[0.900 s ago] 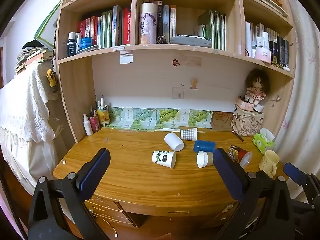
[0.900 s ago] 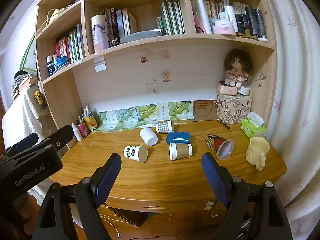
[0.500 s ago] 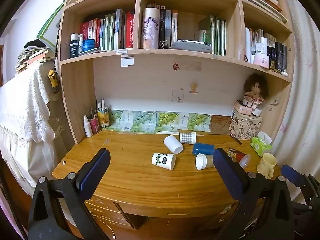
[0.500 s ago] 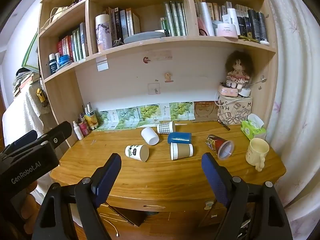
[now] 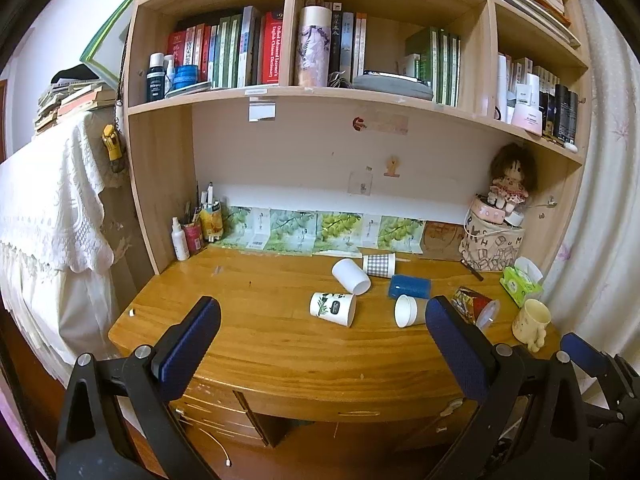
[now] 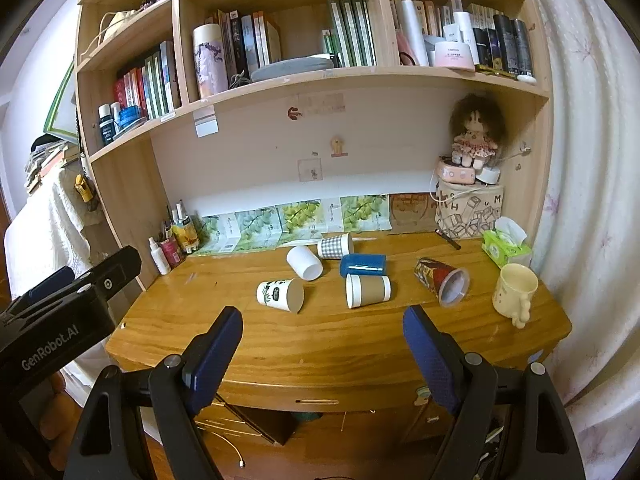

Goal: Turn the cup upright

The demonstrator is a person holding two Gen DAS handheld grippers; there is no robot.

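Several cups lie on their sides on the wooden desk [image 5: 280, 344]: a white cup with a plant print [image 5: 333, 309] [image 6: 280, 294], a plain white cup [image 5: 350, 276] [image 6: 304, 262], a checked cup [image 5: 379, 265] [image 6: 335, 246], a blue cup [image 5: 410, 286] [image 6: 363, 265], a brown-sleeved cup [image 5: 406, 311] [image 6: 368, 290] and a red patterned cup [image 5: 475, 305] [image 6: 440, 280]. My left gripper [image 5: 320, 340] is open and empty, in front of the desk's near edge. My right gripper [image 6: 322, 346] is open and empty, also short of the desk.
A cream mug [image 6: 514, 294] stands upright at the desk's right end, by a green tissue pack [image 6: 506, 242]. Bottles and a pen holder [image 6: 176, 240] stand at the back left. A patterned box with a doll [image 6: 468, 208] stands at the back right. Shelves hang above.
Both views have tilted slightly upward, so the desk and cups sit a little lower in frame. The cups have not moved. Both grippers stay open.
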